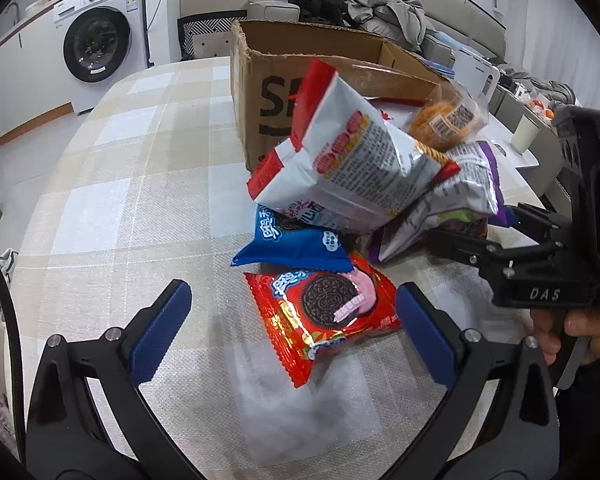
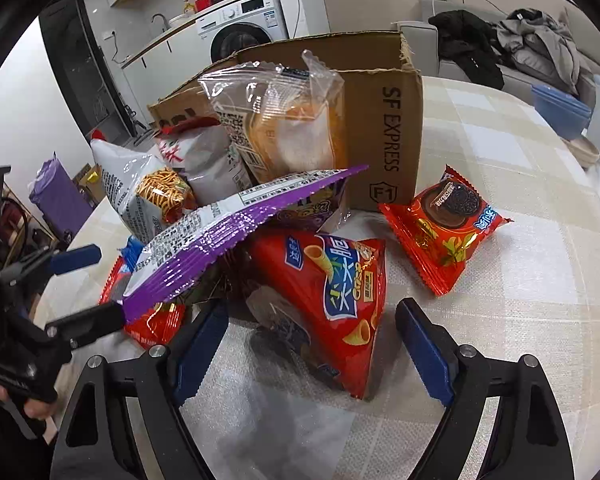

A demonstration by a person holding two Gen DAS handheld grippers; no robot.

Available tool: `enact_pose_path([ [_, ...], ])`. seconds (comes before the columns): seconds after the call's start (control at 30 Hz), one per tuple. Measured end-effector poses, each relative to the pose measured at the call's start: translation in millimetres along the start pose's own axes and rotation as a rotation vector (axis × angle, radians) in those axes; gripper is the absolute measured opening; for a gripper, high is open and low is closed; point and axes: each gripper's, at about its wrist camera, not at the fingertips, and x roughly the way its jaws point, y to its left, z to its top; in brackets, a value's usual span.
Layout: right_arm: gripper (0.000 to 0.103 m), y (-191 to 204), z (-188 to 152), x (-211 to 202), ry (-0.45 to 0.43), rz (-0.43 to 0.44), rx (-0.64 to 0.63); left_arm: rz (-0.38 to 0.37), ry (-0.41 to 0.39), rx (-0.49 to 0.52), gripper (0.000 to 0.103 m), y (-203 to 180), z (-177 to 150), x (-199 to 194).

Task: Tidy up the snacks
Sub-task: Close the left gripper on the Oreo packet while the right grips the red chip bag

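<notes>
Jaws apart on both my grippers: left gripper (image 1: pixel 292 320) straddles the Oreo pack (image 1: pixel 324 316), right gripper (image 2: pixel 312 344) frames the cone-snack bag (image 2: pixel 324 300) lying lengthwise.

tablecloth (image 1: pixel 120 200): beige-white check | cookie packet (image 1: pixel 324 316): red | box (image 1: pixel 252 92): brown

Washing machine (image 1: pixel 96 42), sofa (clothes (image 1: pixel 384 8) heaped), cup (image 1: pixel 524 134).
</notes>
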Motion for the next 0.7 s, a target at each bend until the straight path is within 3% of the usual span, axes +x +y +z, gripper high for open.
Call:
enact_pose_path([
  [0.23,0.086,11,8,8,0.003,-0.002,-0.023,-0.015,0.01,0.016,0.102,-8,-1,6],
  [0.4,0.071,18,6,2,-0.001,0.013,-0.033,-0.013,0.02,0.03,0.102,-14,-3,10],
  [0.7,0.056,19,1,-11,0.019,0.026,-0.068,-0.02,0.023,0.039,0.102,-20,-6,16],
])
